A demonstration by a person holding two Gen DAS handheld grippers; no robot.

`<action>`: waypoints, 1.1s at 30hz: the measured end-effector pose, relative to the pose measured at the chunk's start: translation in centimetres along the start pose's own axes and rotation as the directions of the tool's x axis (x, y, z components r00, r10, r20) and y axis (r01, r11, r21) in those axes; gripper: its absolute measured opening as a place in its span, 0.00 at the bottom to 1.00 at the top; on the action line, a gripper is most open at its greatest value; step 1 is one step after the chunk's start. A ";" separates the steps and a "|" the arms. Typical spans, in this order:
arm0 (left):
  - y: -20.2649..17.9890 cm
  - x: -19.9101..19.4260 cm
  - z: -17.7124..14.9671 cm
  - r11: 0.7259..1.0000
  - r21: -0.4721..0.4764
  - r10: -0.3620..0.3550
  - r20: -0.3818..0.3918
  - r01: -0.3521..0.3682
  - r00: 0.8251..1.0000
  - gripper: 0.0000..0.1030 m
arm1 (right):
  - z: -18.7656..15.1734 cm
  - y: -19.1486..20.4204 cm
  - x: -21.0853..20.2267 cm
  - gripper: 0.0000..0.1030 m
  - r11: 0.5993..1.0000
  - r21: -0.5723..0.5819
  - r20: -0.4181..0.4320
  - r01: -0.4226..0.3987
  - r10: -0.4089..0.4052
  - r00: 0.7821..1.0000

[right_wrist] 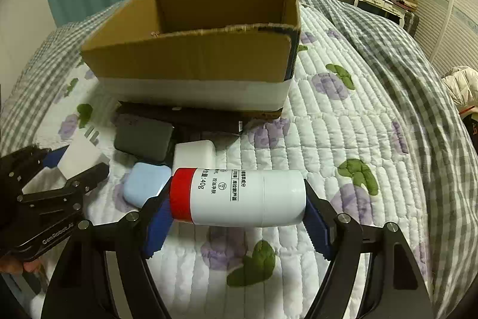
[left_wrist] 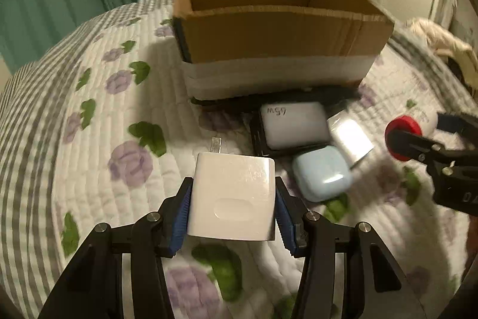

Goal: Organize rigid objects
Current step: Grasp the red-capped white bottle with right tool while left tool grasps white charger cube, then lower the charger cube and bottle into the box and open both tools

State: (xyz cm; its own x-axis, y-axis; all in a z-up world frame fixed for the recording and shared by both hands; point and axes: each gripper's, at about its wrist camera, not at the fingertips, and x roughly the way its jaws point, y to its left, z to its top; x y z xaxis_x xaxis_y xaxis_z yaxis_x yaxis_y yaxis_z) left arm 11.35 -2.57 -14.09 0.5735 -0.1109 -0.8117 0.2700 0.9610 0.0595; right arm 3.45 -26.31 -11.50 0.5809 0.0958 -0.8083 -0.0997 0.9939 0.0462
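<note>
Left claw (left_wrist: pixel 231 199) pinched a white charger block (left_wrist: pixel 233 196) between its blue pads (left_wrist: pixel 180 217), one pad on each side face; we noted the block's metal prongs pointing away from the camera, toward the cardboard box (left_wrist: pixel 277 41). Whether the block was lifted off the quilt or touching it we could not tell.

Right claw (right_wrist: pixel 239 199) gripped a white cylindrical bottle with a red cap (right_wrist: pixel 242 196) end to end: one pad against the cap end, the other against the flat base. The bottle lay crosswise between the fingers, printed label facing up.

We recorded the box standing open-topped on the bed's quilted floral cover (right_wrist: pixel 343 139), a white band along the lower part of its brown walls. From both views we could not see its floor.

Just in front of the box lay a small cluster on the quilt: a long black flat item (right_wrist: pixel 185 115) against the box's base, a dark rectangular case (right_wrist: pixel 143 139), a white adapter (left_wrist: pixel 294 124) with handwritten marks on it resting on a black object, a pale blue rounded case (left_wrist: pixel 321 172) beside it, and a shiny silvery piece (left_wrist: pixel 349 139) touching both.

A grey-checked blanket (right_wrist: pixel 403 56) lay bunched on the right side of the bed in the right wrist view.
</note>
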 end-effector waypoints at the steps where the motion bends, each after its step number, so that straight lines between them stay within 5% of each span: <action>1: 0.1 -0.7 0.0 1.000 -0.019 -0.005 0.003 0.005 1.000 0.50 | 0.1 0.0 -0.5 0.74 1.000 -0.001 0.005 -0.001 0.001 1.000; 10: 0.6 -8.2 4.1 0.997 -0.070 0.029 0.085 -0.023 0.996 0.50 | 4.2 0.7 -7.4 0.74 0.999 -0.033 0.129 -0.036 0.040 0.991; 18: 1.4 -12.7 11.6 0.996 -0.089 0.042 0.224 -0.023 0.974 0.50 | 12.5 1.6 -13.5 0.74 0.992 -0.121 0.308 -0.027 0.064 0.949; 24: 0.6 -9.5 15.4 0.994 -0.109 0.031 0.236 -0.006 0.971 0.50 | 17.4 0.8 -11.5 0.74 0.992 -0.115 0.320 -0.048 0.083 0.944; 33: -1.2 1.0 15.4 0.995 -0.096 -0.031 0.098 0.040 0.995 0.50 | 18.7 -1.7 -2.9 0.74 0.994 -0.089 0.250 -0.069 0.089 0.964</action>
State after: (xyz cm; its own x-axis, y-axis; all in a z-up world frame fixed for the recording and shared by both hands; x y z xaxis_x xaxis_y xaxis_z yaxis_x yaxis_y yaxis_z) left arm 23.53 -7.69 -6.03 0.6379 -0.1648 -0.7522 0.2174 0.9756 -0.0294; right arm 17.06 -27.23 1.73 0.7531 0.1946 -0.6285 -0.2110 0.9762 0.0494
